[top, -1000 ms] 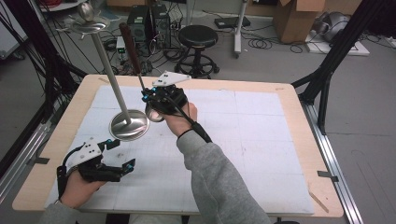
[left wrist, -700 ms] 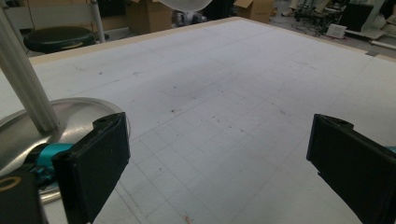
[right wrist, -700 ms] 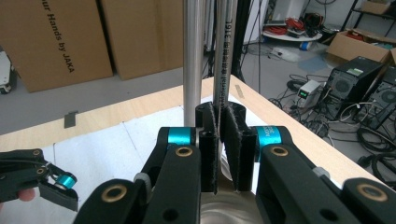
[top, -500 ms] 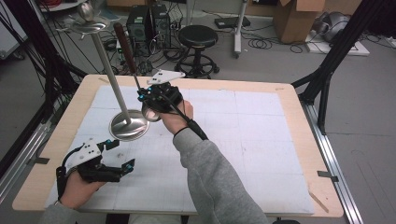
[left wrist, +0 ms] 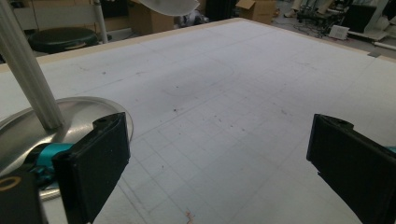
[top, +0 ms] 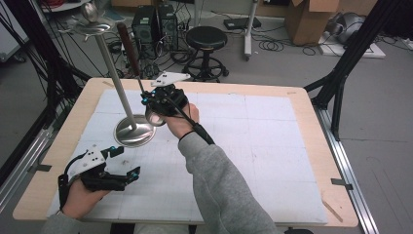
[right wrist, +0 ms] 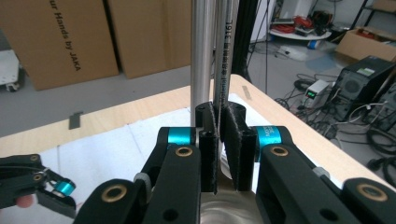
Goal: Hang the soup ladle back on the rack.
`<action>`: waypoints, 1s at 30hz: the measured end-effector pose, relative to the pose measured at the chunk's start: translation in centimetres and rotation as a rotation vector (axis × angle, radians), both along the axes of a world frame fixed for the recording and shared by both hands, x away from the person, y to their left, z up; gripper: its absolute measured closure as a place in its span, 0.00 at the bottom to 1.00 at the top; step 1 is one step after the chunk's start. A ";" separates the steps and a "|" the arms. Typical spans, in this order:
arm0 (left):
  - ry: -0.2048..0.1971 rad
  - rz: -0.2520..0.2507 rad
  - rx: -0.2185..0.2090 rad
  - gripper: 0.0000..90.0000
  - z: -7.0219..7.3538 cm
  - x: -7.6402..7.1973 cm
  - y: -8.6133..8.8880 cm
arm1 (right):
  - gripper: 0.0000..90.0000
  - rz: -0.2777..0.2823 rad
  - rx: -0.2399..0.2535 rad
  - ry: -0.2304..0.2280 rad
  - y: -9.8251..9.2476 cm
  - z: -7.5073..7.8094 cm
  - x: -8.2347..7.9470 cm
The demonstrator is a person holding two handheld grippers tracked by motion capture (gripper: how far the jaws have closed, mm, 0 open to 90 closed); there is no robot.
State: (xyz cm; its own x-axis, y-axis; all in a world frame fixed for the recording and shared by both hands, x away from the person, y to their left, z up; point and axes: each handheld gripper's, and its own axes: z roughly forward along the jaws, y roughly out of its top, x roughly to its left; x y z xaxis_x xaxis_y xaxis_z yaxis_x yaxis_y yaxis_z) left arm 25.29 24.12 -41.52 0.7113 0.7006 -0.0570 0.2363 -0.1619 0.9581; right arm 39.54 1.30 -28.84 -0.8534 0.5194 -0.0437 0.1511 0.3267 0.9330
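A steel stand has its round base [top: 134,130] on the white mat, a slanting pole [top: 114,78] and a small dish [top: 90,24] on top. My right gripper [top: 146,100] hovers just right of the pole, shut on the thin steel shaft [right wrist: 225,51] of a ladle. The ladle's brown handle [top: 127,46] sticks up and its shiny bowl [top: 155,118] hangs below my hand. From the right gripper [right wrist: 219,116] the pole [right wrist: 201,51] stands directly beside the shaft. My left gripper [top: 126,161] rests at the near left, open and holding nothing. Its jaws [left wrist: 219,158] frame bare mat, with the base [left wrist: 70,116] at left.
The white grid mat [top: 253,146] lies on a wooden table [top: 311,126]. Beyond the far edge stand a black stool [top: 207,39], computer towers [top: 156,24] and cardboard boxes [top: 307,19]. A black tripod leg [top: 346,68] rises at the right.
My right gripper has shifted a little left with the ladle, bringing its handle nearer the stand's pole. The left gripper has stayed put.
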 end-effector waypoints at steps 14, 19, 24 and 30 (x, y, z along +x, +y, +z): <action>0.004 -0.001 0.001 0.07 0.0 -0.2 0.0 | 0.94 0.006 -0.008 -0.001 0.6 0.0 0.4; 0.005 0.005 0.003 0.07 0.0 -0.3 0.2 | 0.94 0.010 -0.013 0.006 0.9 0.0 0.6; 0.008 0.008 0.004 0.07 -0.1 -0.4 0.2 | 0.94 0.005 -0.016 0.002 1.3 0.1 0.7; 0.007 0.010 0.002 0.07 -0.1 -0.5 0.4 | 0.94 0.008 -0.020 0.006 1.9 0.1 0.8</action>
State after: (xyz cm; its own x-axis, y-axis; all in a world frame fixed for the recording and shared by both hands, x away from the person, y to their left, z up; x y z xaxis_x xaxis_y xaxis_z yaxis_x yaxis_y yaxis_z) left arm 24.75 24.47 -41.58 0.7041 0.7075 -0.0604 0.2447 -0.1619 0.9560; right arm 40.37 3.16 -28.76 -0.8579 0.5115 -0.0489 0.1538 0.3464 0.9254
